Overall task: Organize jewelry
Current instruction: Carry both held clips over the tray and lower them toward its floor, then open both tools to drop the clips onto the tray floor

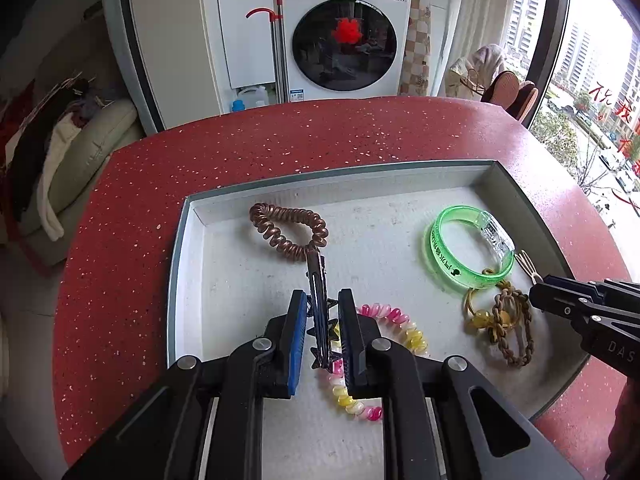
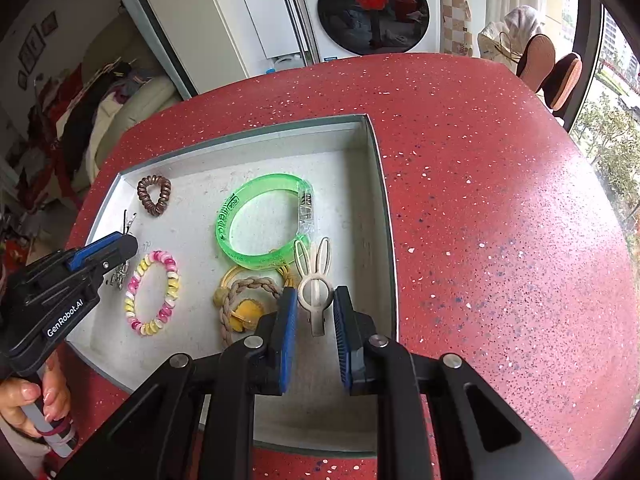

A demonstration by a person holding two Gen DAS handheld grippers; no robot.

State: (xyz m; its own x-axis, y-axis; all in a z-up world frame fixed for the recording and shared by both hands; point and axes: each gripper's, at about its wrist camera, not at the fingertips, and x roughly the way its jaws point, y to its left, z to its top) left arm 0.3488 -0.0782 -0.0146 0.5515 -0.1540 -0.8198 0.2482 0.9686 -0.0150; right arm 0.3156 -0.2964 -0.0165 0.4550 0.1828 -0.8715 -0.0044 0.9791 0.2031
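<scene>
My left gripper (image 1: 322,320) is shut on a dark metal hair clip with star shapes (image 1: 318,292), held over the left part of a shallow white tray (image 1: 340,172). The clip's tip points at a copper spiral hair tie (image 1: 276,232). In the right wrist view, my right gripper (image 2: 316,320) is shut on a white bunny-ear clip (image 2: 316,292) above the tray's right side (image 2: 376,184). In the left wrist view, the ears (image 1: 528,264) stick out past the right gripper (image 1: 536,292). The left gripper (image 2: 128,244) enters from the left.
In the tray lie a green bangle (image 2: 228,236), a pink-and-yellow spiral bracelet (image 2: 136,304) and a braided brown hair tie with a yellow bead (image 2: 240,286). The tray sits on a red speckled table (image 2: 500,220). A washing machine (image 1: 344,40) stands behind.
</scene>
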